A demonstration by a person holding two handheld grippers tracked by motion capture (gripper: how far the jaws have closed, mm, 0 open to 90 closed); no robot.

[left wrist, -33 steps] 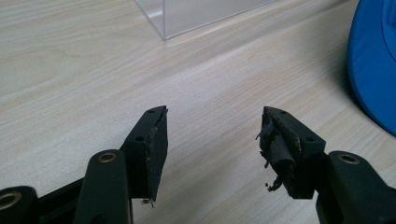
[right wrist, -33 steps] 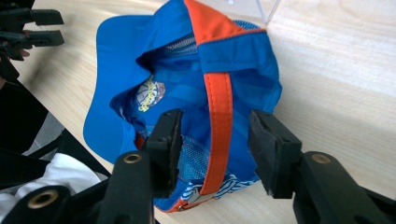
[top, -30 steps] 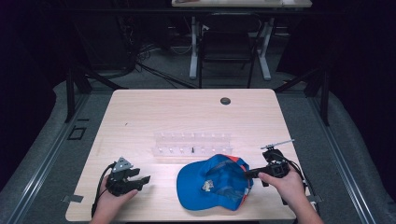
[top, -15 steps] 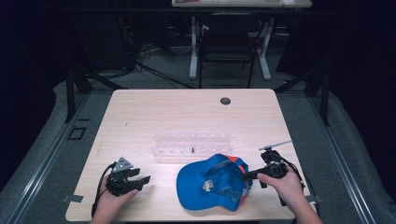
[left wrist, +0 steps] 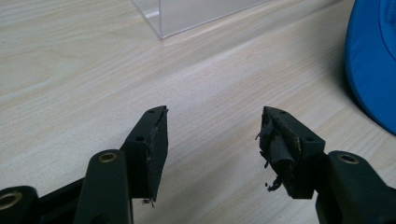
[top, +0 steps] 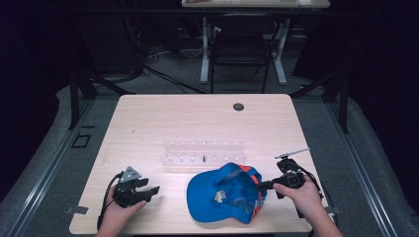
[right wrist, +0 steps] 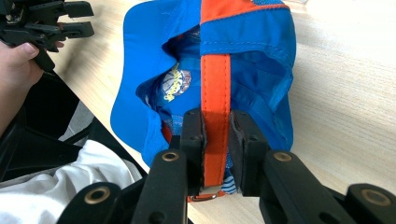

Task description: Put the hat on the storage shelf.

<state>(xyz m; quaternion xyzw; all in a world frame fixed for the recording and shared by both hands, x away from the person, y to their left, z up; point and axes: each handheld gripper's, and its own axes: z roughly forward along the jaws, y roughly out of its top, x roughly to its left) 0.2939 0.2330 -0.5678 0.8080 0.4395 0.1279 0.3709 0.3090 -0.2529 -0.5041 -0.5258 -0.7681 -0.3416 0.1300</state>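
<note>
One pale wood-grain rectangular table carries everything, with a single small dark round disc near its far edge. One clear plastic rack with a row of small compartments lies across the middle of the tabletop; its contents are too small to tell apart, apart from one tiny dark piece in it. Just in front of the rack, toward the person's right, lies one blue fabric baseball cap with an orange back strap, turned so its inside faces up. Inside the crown sits one printed label or patch in yellow and white, but its writing is too blurred to read. Two black two-jaw grippers are in use, one in each hand. The right gripper is clenched on the cap's orange strap, which runs up between its two jaws in the right gripper view, a small metal buckle showing below them. The left gripper rests near the front left of the table, well apart from the cap, its jaws spread wide over bare wood with nothing between them.
</note>
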